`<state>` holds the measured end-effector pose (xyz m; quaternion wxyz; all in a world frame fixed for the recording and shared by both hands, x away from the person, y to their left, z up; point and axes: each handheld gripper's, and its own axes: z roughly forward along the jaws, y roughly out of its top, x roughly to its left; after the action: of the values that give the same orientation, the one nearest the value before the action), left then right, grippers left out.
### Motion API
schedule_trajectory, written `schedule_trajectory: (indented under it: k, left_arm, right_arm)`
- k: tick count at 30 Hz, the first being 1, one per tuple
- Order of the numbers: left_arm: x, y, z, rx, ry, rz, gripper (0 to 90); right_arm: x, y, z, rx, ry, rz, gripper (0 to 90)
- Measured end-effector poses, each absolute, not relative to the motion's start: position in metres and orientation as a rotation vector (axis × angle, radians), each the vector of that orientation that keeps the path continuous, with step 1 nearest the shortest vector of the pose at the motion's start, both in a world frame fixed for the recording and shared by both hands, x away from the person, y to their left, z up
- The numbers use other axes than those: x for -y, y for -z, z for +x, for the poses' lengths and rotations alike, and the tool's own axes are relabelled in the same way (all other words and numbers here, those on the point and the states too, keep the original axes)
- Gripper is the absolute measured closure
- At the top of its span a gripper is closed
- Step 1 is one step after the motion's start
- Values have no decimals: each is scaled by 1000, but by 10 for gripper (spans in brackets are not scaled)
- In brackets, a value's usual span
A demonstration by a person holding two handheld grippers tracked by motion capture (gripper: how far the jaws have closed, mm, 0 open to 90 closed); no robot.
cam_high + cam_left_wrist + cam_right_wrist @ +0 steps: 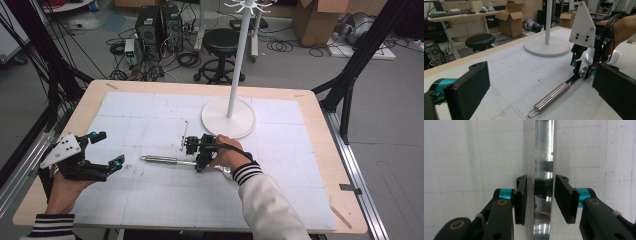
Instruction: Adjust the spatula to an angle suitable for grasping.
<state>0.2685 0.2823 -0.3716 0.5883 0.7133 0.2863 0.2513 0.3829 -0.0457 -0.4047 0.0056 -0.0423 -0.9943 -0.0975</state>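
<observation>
The left gripper [102, 150] hovers at the near-left of the white mat [150, 200], held in the person's left hand [62, 192]; its jaws stand wide apart with nothing between them. In the left gripper view the two black pads [467, 87] frame the scene, and the single metal utensil [554, 96] lies on the mat ahead of them, between their tips but well clear of both — its wire loop end nearest, its tubular steel handle running away toward the other gripper.

In the high view that utensil [160, 160] lies flat, its handle stretching from a point just right of the left fingertips to the right gripper [200, 155]. The right gripper points straight down over the flat stem; in the right gripper view its jaws straddle the polished strip [544, 170], narrow but not closed — a thin gap shows at the left pad [520, 200], while the right pad sits at or very near the metal edge; I cannot tell whether it touches. The person's right hand [227, 155] holds it, and the utensil's bowl end is hidden behind the hand.

Beyond the right fingertips stands one white rack [235, 65] with a round base on the mat. On the floor past the table: one black stool [221, 42] and cardboard boxes [315, 20], contents not visible. No writing is legible anywhere.
</observation>
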Motion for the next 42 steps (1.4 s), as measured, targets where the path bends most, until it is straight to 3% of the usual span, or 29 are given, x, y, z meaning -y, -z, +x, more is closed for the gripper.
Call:
schedule_trajectory:
  k: [7, 27, 42]
  left_arm:
    - [-283, 371, 269, -667, -584, 1658, 18]
    - [-283, 372, 269, -670, -586, 1662, 17]
    - [-283, 371, 268, -666, -595, 1665, 17]
  right_arm:
    - [44, 406, 385, 3109, 301, -171, 734]
    - [47, 403, 385, 3100, 281, -212, 745]
    - [72, 376, 378, 3106, 322, -301, 746]
